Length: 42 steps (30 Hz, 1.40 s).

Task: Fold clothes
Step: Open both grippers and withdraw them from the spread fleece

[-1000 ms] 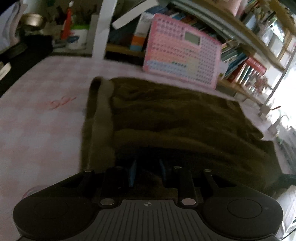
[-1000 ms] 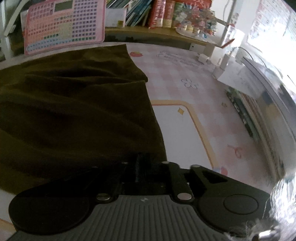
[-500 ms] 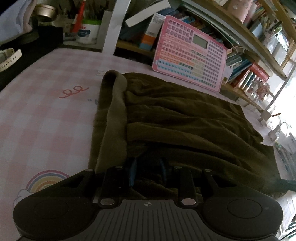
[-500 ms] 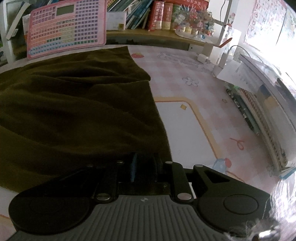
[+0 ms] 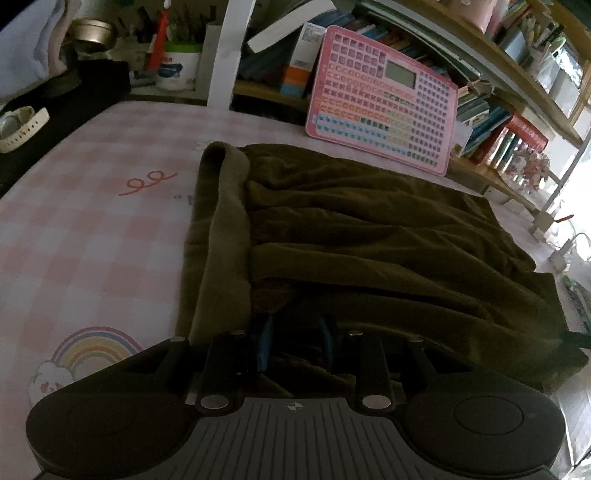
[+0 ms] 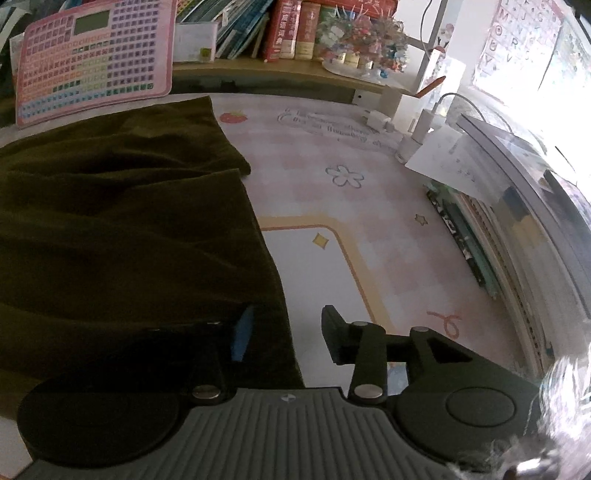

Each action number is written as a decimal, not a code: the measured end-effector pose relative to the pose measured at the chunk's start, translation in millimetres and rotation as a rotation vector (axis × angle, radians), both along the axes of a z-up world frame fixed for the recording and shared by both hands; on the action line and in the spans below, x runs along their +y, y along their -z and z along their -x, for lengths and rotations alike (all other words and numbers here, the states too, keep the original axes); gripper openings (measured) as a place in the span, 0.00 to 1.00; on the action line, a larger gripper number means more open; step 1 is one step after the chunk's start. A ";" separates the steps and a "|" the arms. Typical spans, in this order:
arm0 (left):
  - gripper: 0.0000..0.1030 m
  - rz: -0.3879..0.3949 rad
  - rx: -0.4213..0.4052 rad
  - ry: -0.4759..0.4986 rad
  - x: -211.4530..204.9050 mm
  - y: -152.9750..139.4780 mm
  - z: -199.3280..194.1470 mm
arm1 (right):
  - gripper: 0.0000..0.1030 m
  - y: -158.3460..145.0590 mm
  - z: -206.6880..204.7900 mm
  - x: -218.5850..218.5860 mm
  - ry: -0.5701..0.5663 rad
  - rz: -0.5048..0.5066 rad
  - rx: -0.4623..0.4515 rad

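A dark olive garment [image 5: 369,236] lies folded lengthwise on the pink checked table mat [image 5: 92,229], with its waistband [image 5: 225,229] on the left. My left gripper [image 5: 295,343] stands at the near edge by the waistband, its jaws partly apart with cloth lying between them. In the right wrist view the garment [image 6: 129,229] fills the left side. My right gripper [image 6: 288,332] is open at the garment's near right corner, its left finger over the cloth and its right finger over the mat.
A pink toy tablet [image 5: 384,99] leans on the shelf behind the garment. Books and jars line the shelves [image 6: 295,33]. Chargers and papers [image 6: 424,136] lie at the right. A watch [image 5: 22,125] and pen cups [image 5: 177,66] sit at the far left.
My right gripper has opened and let go of the garment's corner. My left gripper's jaws have spread a little. The garment has settled flat on the mat.
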State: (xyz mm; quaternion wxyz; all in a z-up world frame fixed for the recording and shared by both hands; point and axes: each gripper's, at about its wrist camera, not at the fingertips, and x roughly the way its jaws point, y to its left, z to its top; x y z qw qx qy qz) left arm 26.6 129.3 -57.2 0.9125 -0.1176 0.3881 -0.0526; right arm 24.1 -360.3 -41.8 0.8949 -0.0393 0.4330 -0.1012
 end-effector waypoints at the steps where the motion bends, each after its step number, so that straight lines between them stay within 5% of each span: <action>1: 0.29 -0.010 -0.001 -0.002 -2.1 -0.8 0.7 | 0.41 0.2 -0.4 -2.2 -0.002 -0.003 -0.001; 11: 0.47 -0.067 -0.099 -0.073 -34.9 -35.5 43.2 | 0.48 -15.9 43.9 -23.6 -0.058 -0.146 -0.038; 18: 0.55 -0.113 -0.089 -0.079 -81.8 -40.3 80.1 | 0.55 -24.3 86.9 -15.8 -0.115 -0.202 -0.062; 29: 0.86 -0.159 -0.087 -0.154 -123.8 -42.1 127.5 | 0.82 -39.3 121.7 -1.4 -0.192 -0.205 -0.108; 42: 0.94 -0.231 -0.079 -0.189 -141.9 -45.6 156.3 | 0.95 -36.3 144.7 9.5 -0.244 -0.208 -0.106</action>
